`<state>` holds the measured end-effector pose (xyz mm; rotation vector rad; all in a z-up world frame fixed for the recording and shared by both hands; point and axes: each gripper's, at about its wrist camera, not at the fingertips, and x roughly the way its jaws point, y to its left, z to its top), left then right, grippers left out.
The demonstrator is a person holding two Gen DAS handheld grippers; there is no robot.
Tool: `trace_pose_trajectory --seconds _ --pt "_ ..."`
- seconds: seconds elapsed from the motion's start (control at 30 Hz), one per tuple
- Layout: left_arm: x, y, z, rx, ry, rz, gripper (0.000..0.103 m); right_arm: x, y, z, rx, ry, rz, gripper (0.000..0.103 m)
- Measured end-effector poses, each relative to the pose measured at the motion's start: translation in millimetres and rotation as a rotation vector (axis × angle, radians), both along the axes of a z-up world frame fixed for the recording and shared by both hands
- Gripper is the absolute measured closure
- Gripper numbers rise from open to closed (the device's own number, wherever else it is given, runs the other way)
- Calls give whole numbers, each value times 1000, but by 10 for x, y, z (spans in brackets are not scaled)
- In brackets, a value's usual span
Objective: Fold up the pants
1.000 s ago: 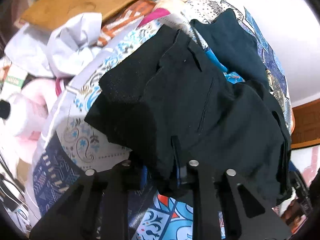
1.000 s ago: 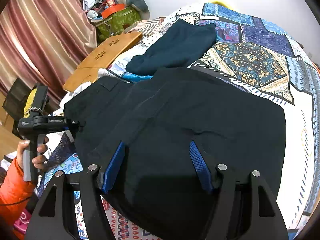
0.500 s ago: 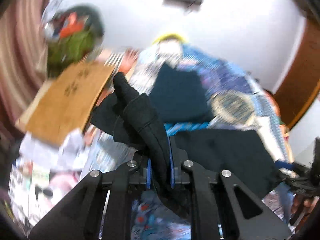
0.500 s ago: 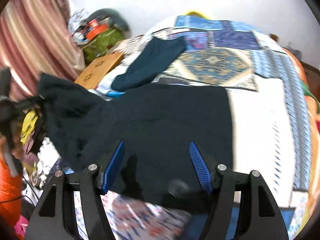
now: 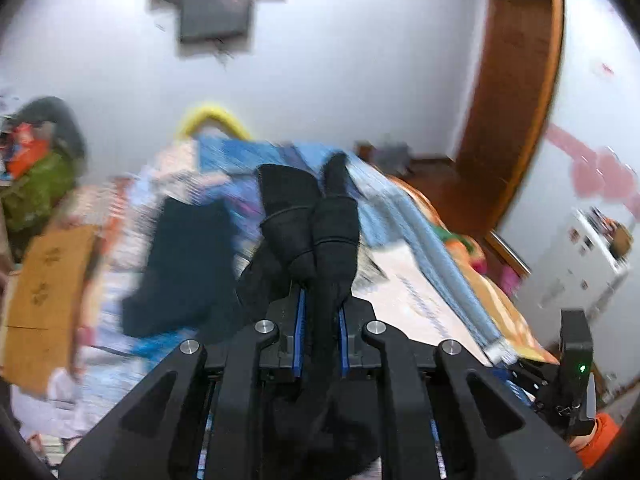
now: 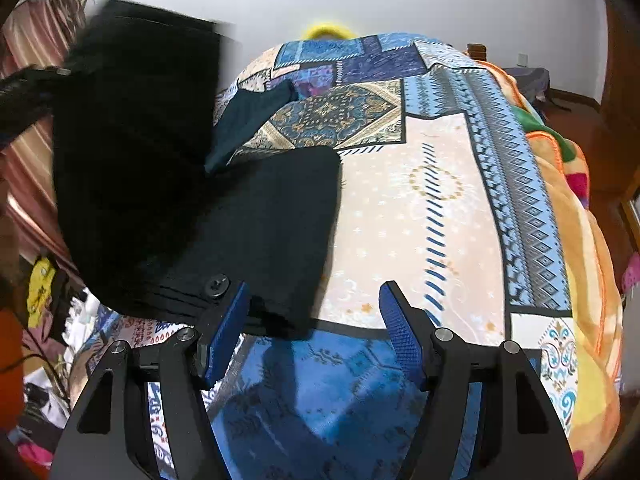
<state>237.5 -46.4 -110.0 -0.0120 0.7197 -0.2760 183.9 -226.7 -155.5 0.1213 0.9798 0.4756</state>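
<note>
The black pants [image 6: 256, 224] lie on the patterned bedspread [image 6: 432, 200], with one part lifted high at the left [image 6: 132, 120]. My left gripper [image 5: 320, 320] is shut on a bunched fold of the black pants [image 5: 320, 232], held up above the bed. My right gripper [image 6: 312, 328] is open and empty, low at the near edge of the bed, its left finger [image 6: 228, 320] beside the pants' buttoned waistband [image 6: 216, 285]. The right gripper also shows in the left wrist view at the lower right [image 5: 572, 376].
A second dark teal garment [image 6: 248, 120] lies on the bed behind the pants, also in the left wrist view [image 5: 188, 264]. An orange blanket [image 6: 560, 184] runs along the bed's right side. A wooden board [image 5: 44, 292] and clutter lie at the left.
My left gripper has lifted its fold of the pants off the bed and swung it up and over to the right. My right gripper has shifted right, off the cloth.
</note>
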Motion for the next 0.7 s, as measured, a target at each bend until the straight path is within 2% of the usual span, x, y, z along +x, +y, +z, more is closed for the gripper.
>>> trace_pose_trajectory --seconds 0.17,0.27,0.33,0.37,0.43,0.47,0.5,0.57,0.63,0.7 --pt "30 -474 -733 -32 241 -163 89 -97 -129 21 -6 -7 -13 40" --pt "-35 -642 -947 24 311 -219 86 -91 -199 -20 -8 8 -23 40" --pt "-56 -651 -926 47 313 -229 83 -108 -232 -45 -9 16 -26 39" --pt "-52 -653 -891 56 312 -230 78 -115 -239 -53 -10 18 -27 39" --pt "-64 -583 -806 56 314 -237 63 -124 -240 -64 -11 24 -28 40" --pt "-64 -563 -767 47 307 -238 48 -137 -242 -67 -10 25 -28 40" --pt "-35 -563 -735 35 293 -236 35 -140 -232 -66 -8 25 -26 40" --pt "-78 -482 -610 33 225 -213 20 -152 -200 -54 -5 21 -18 40" --pt "-40 -330 -500 68 162 -159 15 -151 -147 -51 -3 21 -2 40" --pt "77 -164 -480 98 146 -107 12 -142 -75 -48 -4 19 21 40"
